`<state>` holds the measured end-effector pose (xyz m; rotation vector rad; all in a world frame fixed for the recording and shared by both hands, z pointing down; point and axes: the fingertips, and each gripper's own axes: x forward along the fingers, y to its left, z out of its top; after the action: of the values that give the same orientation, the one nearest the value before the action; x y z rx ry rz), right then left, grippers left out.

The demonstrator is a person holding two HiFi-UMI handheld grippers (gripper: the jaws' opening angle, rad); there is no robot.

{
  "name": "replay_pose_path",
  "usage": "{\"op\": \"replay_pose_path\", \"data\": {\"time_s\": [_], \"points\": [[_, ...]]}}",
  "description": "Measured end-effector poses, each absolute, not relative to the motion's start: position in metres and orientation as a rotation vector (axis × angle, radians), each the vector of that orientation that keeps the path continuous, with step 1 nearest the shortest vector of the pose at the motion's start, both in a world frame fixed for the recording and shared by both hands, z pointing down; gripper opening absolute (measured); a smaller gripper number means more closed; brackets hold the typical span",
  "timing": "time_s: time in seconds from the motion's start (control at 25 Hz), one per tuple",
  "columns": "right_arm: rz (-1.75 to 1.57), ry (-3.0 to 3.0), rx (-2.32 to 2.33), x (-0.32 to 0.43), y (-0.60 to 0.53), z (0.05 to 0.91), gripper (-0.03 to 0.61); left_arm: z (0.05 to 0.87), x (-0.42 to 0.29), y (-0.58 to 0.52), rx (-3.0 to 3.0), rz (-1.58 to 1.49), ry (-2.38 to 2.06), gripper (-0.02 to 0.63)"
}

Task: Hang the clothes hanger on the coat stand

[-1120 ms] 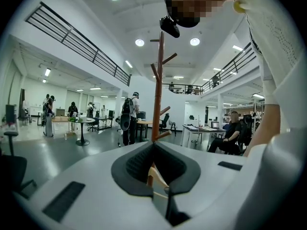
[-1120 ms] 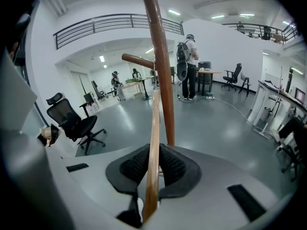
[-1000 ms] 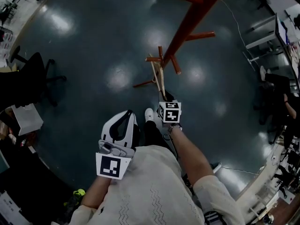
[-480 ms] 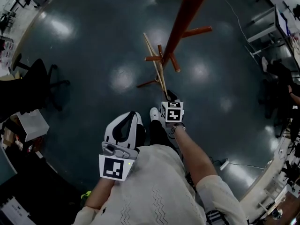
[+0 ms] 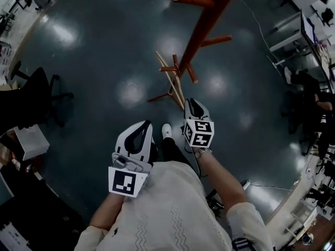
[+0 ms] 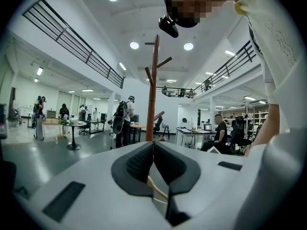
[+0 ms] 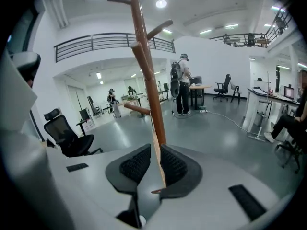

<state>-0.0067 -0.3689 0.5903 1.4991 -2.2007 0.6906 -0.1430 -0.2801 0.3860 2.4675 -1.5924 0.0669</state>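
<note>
step in hand: we judge that we are bringing the hanger [image 5: 170,78] to the coat stand [image 5: 208,21]; it is not hung yet.
right tongs [image 7: 156,150]: clamped on the hanger's thin wooden edge, one pad on each face.
left tongs [image 6: 153,144]: tips pressed together, low and close to our body, gripping nothing we can see. a pale strip shows in the gap behind the tips, and we cannot tell what it is.
where the hanger is: in the air above the floor [image 5: 94,46], sticking out ahead of the right tongs toward the stand's trunk, touching no peg that we can make out.
hook: we cannot find it in any view, so we should check which way it faces before lifting.
how to do it well: we pick one upward-slanting peg [image 7: 158,29], raise the hanger above its tip, then lower the hook over it and let the weight settle before easing the tongs apart.
grip: the hold is on a narrow edge, so we judge the hanger could swivel; we keep the squeeze firm and move slowly.
risk: the long bar may knock the trunk or a lower peg on the way up.
</note>
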Motion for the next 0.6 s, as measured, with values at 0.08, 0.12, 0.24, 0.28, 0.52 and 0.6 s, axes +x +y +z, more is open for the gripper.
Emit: {"op": "replay_pose_path", "data": {"time_s": [0.08,0.12,0.24,0.28,0.52,0.6], "points": [[0.669,-2.248,1.528,-0.006,-0.367,0.563,0.071,0.382,-0.144,-0.28,2.476,0.05,-1.594,0.012],[0.648,-2.281,1.539,-0.008,-0.366,0.547,0.071,0.381,-0.144,-0.28,2.476,0.043,-1.596,0.012],[0.534,-2.425,1.52,-0.02,-0.361,0.491,0.071,0.377,-0.143,-0.282,2.468,0.027,-1.602,0.012],[0.493,-2.474,1.508,-0.025,-0.358,0.473,0.069,0.376,-0.142,-0.282,2.469,0.021,-1.603,0.012],[0.42,-2.661,1.473,-0.058,-0.329,0.409,0.069,0.367,-0.149,-0.283,2.49,-0.019,-1.619,0.012],[0.378,-2.708,1.425,-0.071,-0.316,0.393,0.069,0.362,-0.156,-0.281,2.49,-0.032,-1.631,0.012]]}}
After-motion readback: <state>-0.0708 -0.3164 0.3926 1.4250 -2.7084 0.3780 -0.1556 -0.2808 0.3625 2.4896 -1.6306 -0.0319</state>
